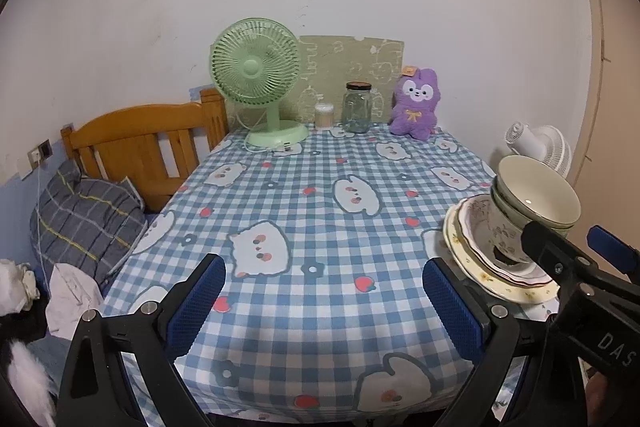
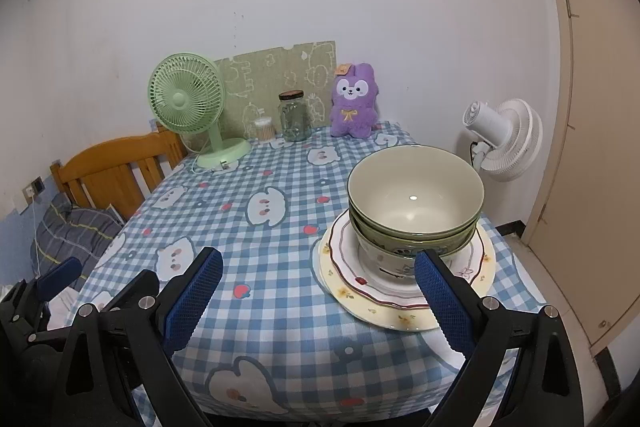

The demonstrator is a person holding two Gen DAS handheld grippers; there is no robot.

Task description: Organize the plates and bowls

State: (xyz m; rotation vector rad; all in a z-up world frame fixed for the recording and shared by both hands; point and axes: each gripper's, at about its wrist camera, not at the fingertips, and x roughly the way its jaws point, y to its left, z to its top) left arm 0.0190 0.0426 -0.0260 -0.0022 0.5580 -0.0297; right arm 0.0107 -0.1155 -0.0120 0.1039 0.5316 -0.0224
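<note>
Glossy round bowls [image 2: 416, 203] nest on scalloped plates [image 2: 404, 291], checked tablecloth [image 2: 280, 247].

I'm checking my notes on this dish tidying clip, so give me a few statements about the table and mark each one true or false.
1. The bowls sit stacked on the plates. True.
2. The right tool is shut on a bowl. False: it is open and holds nothing.
3. The green fan stands at the far end of the table. True.
4. The purple plush toy lies inside the top bowl. False: it sits at the far end, beside the glass jar.
5. The left tool is open over bare tablecloth. True.
</note>
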